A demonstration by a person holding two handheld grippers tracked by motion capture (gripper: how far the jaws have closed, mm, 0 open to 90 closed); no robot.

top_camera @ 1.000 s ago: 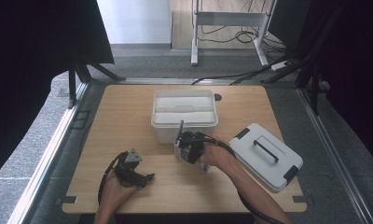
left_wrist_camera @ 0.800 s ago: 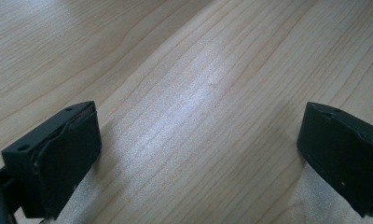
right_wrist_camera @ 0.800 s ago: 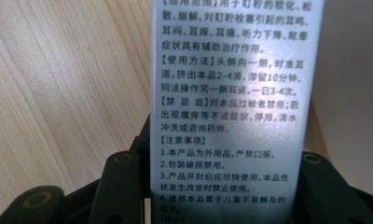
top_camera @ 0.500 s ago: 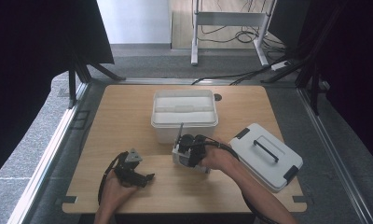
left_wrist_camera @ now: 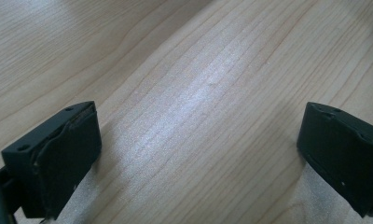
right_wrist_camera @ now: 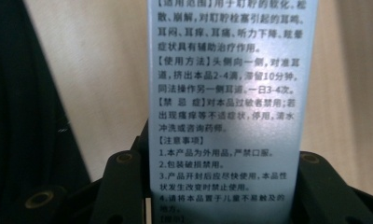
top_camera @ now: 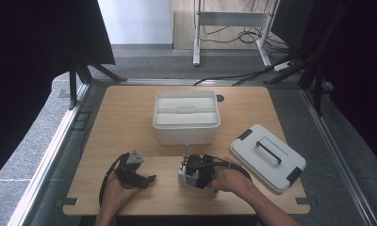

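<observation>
Your right gripper [top_camera: 189, 173] holds a small white box [right_wrist_camera: 231, 107] between its jaws, the box's long side running straight out from them. It sits near the open bin [top_camera: 186, 117]. Your left gripper [top_camera: 138, 176] rests wide open and empty on the tabletop [left_wrist_camera: 198, 84].

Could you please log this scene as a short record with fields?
table: wooden top
bin: white, open, at the table's middle
lid: off, lying right of the bin
left gripper: open, nothing between the jaws, low over the table
right gripper: shut on a pale printed box
box: upright between the jaws, text facing the camera
</observation>
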